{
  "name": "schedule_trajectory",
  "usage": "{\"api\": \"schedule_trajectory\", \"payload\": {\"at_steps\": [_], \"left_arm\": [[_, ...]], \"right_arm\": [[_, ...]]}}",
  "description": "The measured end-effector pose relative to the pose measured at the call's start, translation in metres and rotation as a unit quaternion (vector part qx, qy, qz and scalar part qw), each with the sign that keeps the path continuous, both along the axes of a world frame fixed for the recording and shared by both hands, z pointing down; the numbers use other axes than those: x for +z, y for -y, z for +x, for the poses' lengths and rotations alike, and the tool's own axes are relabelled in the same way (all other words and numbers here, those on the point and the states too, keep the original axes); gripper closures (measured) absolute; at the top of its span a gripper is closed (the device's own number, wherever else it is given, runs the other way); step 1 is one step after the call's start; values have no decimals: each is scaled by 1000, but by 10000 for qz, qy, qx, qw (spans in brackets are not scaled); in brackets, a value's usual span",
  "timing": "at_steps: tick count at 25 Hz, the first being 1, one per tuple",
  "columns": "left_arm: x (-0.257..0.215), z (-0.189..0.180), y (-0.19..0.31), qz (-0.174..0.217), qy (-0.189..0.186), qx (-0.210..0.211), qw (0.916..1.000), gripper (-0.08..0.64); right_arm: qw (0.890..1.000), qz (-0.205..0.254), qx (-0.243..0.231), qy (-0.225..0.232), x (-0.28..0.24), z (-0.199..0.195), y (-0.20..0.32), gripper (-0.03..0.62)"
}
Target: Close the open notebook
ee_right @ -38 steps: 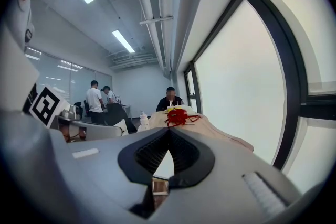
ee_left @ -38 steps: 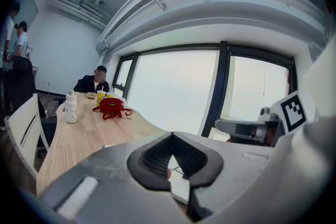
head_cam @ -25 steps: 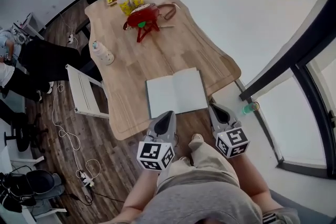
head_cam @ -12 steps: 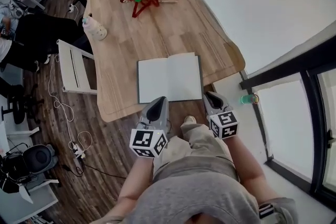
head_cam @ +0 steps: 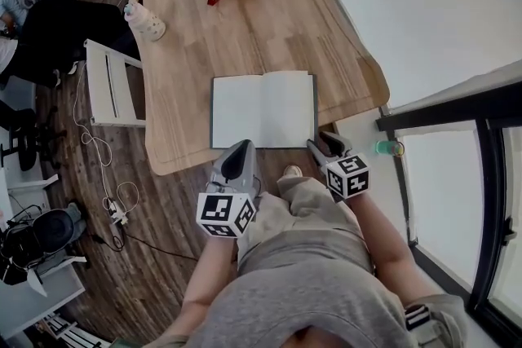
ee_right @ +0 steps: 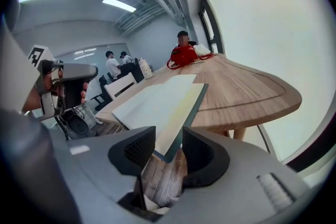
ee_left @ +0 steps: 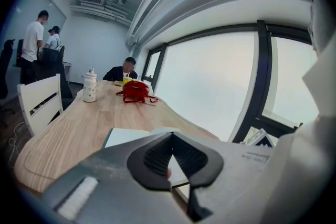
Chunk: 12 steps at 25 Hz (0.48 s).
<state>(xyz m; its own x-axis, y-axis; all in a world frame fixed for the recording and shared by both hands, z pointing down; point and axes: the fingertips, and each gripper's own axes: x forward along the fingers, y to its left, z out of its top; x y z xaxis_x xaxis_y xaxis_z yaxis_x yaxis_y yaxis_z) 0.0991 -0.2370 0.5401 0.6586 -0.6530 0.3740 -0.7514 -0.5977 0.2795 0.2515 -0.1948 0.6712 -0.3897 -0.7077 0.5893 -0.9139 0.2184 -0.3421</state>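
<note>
Open notebook (head_cam: 263, 110): flat at the near edge of the wooden table (head_cam: 245, 20), spine running away from the person. Right gripper (head_cam: 325, 144): jaws just opening, now spread, the right page's near corner in the gap, unpinched; judged the nearer hand for folding that leaf leftward. Left gripper (head_cam: 238, 155): jaws pressed together, empty, by the left page's near edge.

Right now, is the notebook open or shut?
Open. The notebook lies spread flat on the table, both blank pages facing up with the centre fold between them.
</note>
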Motion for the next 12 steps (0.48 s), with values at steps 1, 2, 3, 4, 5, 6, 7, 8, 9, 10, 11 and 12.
{"api": "schedule_trajectory", "payload": {"at_steps": [1, 2, 3, 4, 5, 6, 7, 8, 9, 10, 11, 12], "left_arm": [[1, 1, 1, -8, 13, -2, 10000, 560], [2, 1, 2, -15, 26, -1, 10000, 560], [3, 2, 2, -20, 38, 5, 10000, 560], [3, 3, 3, -24, 49, 11, 10000, 560], [3, 4, 3, -26, 57, 17, 10000, 560], [2, 5, 4, -27, 63, 22, 10000, 560], [2, 6, 4, -24, 68, 28, 10000, 560], [1, 7, 5, -12, 72, 35, 10000, 560], [0, 7, 5, 5, 76, 38, 10000, 560], [-1, 8, 6, 23, 79, 36, 10000, 560], [-2, 8, 6, 37, 81, 27, 10000, 560], [-3, 8, 6, 46, 84, 11, 10000, 560]], "right_arm": [[9999, -69, -45, 63, 4, -1, 0, 426], [9998, -135, -86, 133, 7, -2, -1, 418], [9995, -195, -120, 202, 10, -3, -2, 414], [9992, -249, -149, 264, 13, -3, -3, 410], [9989, -296, -171, 323, 16, -3, -3, 402], [9985, -339, -187, 385, 19, -4, -4, 394], [9981, -374, -198, 456, 21, -4, -5, 391], [9975, -402, -204, 537, 23, -4, -5, 390], [9970, -421, -211, 619, 24, -4, -5, 390], [9964, -432, -225, 693, 24, -5, -5, 391], [9959, -436, -250, 749, 23, -5, -5, 397], [9956, -436, -285, 782, 23, -6, -6, 404]]}}
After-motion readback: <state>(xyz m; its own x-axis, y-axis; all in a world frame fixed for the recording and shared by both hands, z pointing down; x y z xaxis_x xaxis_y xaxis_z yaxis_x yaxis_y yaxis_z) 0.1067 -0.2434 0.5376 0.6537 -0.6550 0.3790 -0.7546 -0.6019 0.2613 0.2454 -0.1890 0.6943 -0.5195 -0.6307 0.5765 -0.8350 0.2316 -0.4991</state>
